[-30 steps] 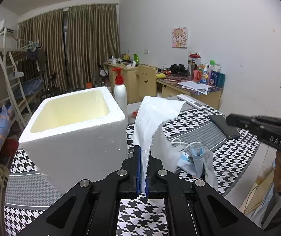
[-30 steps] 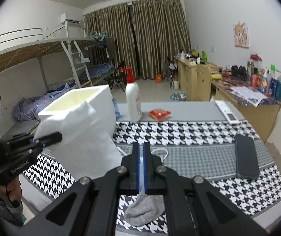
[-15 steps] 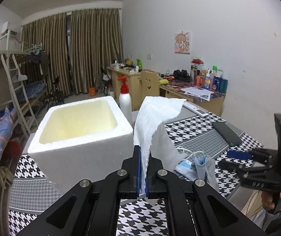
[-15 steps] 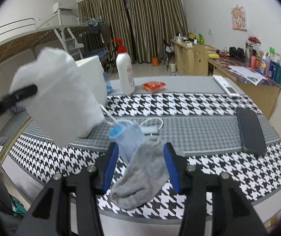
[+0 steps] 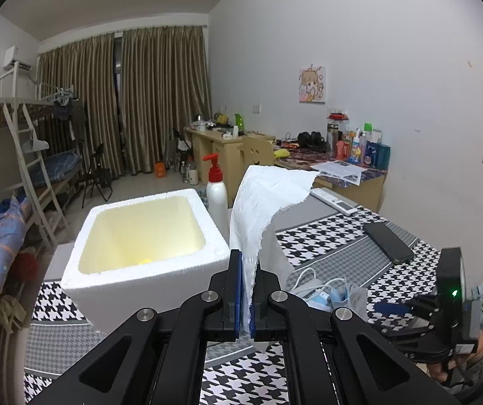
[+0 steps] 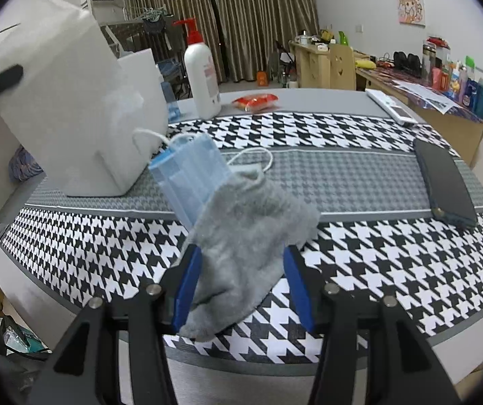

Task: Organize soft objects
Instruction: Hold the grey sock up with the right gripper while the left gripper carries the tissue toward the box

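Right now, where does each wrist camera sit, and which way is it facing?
Left wrist: on the left gripper, looking along shut fingers pinching the white tissue, toward the foam box; the right gripper shows at lower right.
Right wrist: on the right gripper, looking down at open fingers straddling the grey sock.
Shared: blue mask, pump bottle, black phone.

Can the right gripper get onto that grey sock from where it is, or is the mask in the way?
Probably yes. The right gripper is open with the grey sock lying between its fingers. The blue face mask touches the sock's far end, beyond the fingertips, so closing should catch the sock alone.
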